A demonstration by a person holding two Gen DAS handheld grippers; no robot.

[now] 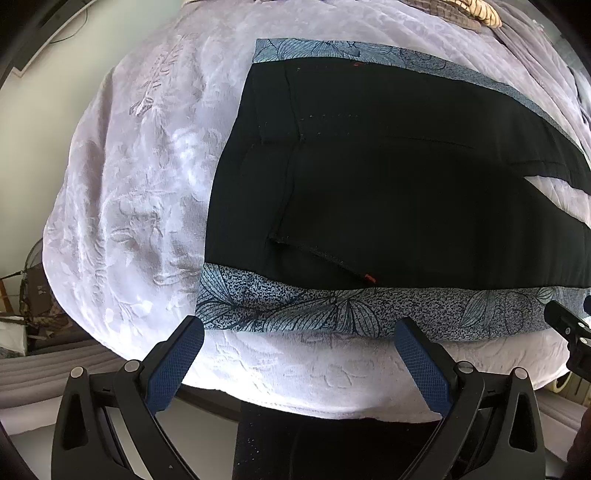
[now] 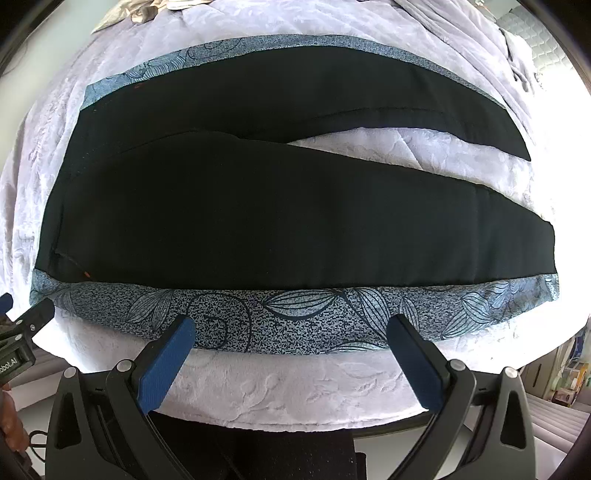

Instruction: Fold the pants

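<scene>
Black pants (image 1: 388, 184) with a blue floral side band (image 1: 314, 310) lie flat on a pale lilac bedspread (image 1: 129, 192), waist to the left, legs spread apart to the right. In the right wrist view the pants (image 2: 258, 214) show both legs with a gap of bedspread between them. My left gripper (image 1: 301, 332) is open and empty, just short of the near band at the waist end. My right gripper (image 2: 291, 328) is open and empty, over the near band (image 2: 295, 314) mid-leg. The right gripper's tip shows in the left view (image 1: 565, 321), and the left gripper's in the right view (image 2: 33, 314).
The bed's near edge (image 2: 295, 417) runs just below the grippers. A patterned pillow or cloth (image 1: 476, 11) lies at the far end of the bed. Rumpled bedding (image 2: 480, 40) sits at the far right. A fan and bags (image 1: 33, 288) stand on the floor at left.
</scene>
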